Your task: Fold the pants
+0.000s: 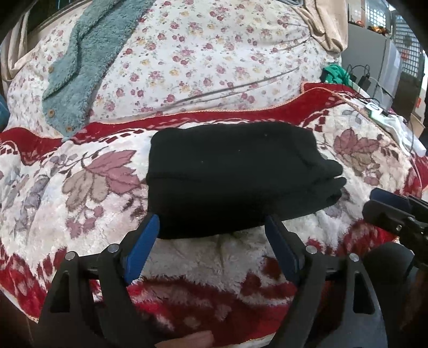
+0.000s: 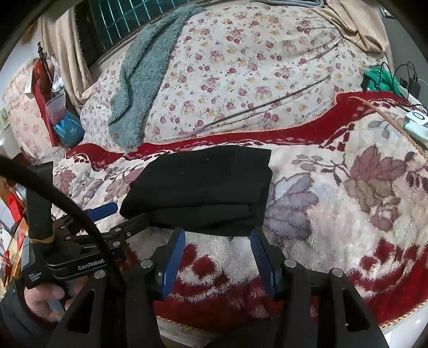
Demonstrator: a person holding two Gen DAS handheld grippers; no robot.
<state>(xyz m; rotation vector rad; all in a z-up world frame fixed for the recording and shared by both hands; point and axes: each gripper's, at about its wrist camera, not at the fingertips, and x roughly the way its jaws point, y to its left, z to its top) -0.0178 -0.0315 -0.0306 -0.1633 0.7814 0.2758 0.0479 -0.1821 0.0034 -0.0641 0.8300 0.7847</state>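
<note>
The black pants [image 1: 230,174] lie folded into a compact stack on the red and white floral blanket [image 1: 80,171]; they also show in the right wrist view [image 2: 203,184]. My left gripper [image 1: 214,222] is open and empty, its blue fingers just at the stack's near edge. My right gripper [image 2: 218,233] is open and empty, its blue fingertips at the near edge of the stack. The left gripper also shows in the right wrist view [image 2: 107,211] beside the stack's left corner. The right gripper shows at the right edge of the left wrist view [image 1: 388,206].
A teal fleece garment [image 1: 80,69] lies on the flowered sheet [image 1: 203,61] behind the blanket. A green cloth [image 2: 379,80], chargers and cables [image 2: 412,83] and a white device [image 2: 416,120] sit at the far right. A beige cloth [image 1: 326,24] lies at the back right.
</note>
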